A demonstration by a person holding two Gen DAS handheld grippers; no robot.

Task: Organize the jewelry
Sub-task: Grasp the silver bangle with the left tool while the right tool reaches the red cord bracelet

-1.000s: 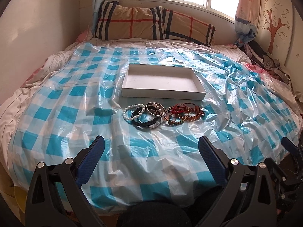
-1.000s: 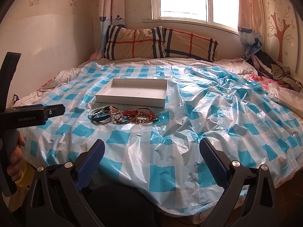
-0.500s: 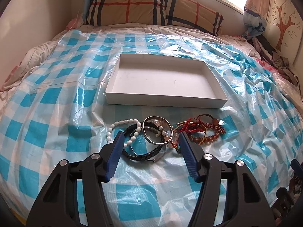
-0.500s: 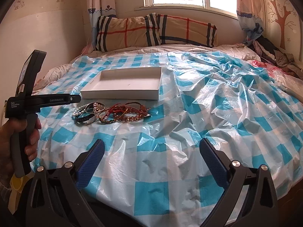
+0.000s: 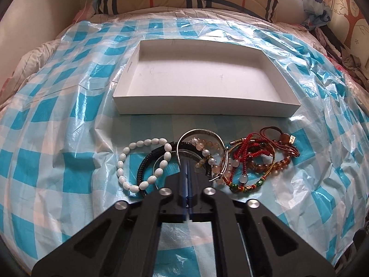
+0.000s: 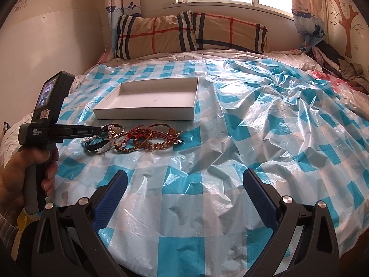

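Left wrist view — left gripper point(image 5: 188, 161) pinches silver bangle point(image 5: 200, 135), tray point(image 5: 207, 110) beyond.

The left gripper point(image 5: 188, 161) is pointing forward and slightly down, with its two blue fingers point(image 5: 184, 180) pressed flat together. Whether anything is sitting between the tips cannot be told. The person's left hand point(image 6: 25, 168) is wrapping around its handle from below. The right gripper point(image 6: 184, 194) is hanging level, its fingers point(image 6: 110, 196) standing wide apart with nothing between them.
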